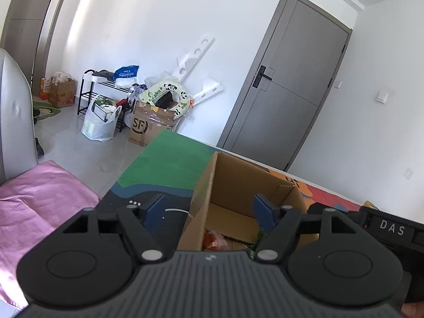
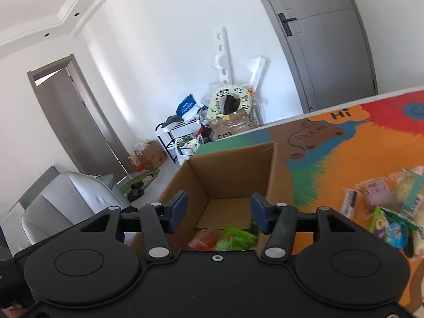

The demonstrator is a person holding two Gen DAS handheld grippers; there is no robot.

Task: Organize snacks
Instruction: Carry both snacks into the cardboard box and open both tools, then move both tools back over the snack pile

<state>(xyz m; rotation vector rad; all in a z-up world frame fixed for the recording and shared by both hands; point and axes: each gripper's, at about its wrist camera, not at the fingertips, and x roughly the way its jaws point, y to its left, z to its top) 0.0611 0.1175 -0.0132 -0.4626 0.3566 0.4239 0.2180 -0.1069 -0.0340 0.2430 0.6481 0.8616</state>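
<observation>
Step in hand: you look to be at the drop-off, with both claws poised over the open cardboard box (image 2: 233, 182) and nothing between the fingers of either, so judge the release done and the next pick-up due.
Left claw (image 1: 209, 206): spread wide, empty; its left finger sits outside the box's near wall and its right finger over the inside, so the wall edge runs between them untouched.
Right claw (image 2: 218, 210): parted, empty, both fingers above the box opening.
Doing it well: lift clear of the cardboard rim before you swing away, since the left claw straddles that wall and could drag the light box across the worktop (image 2: 331, 164).
Next reach: take the right claw to the loose snacks, as they lie on its side; pick one packet at a time from the edge of the heap.
Box contents: a reddish-orange packet (image 2: 205, 238) and a green packet (image 2: 235, 235) lie on the bottom near you; the far half of the floor is bare cardboard, so there is room to lay things flat.
Snacks still out: a cluster of packets (image 2: 389, 206) rests on the colourful mat to the right of the box, well apart from it, including a purple one and a green-and-blue one; the exact count is hard to tell.
Progress: by my estimate under halfway, with more outside than inside.
Risk: crinkly wrappers may slip, so close on the packet's body, not a corner.
</observation>
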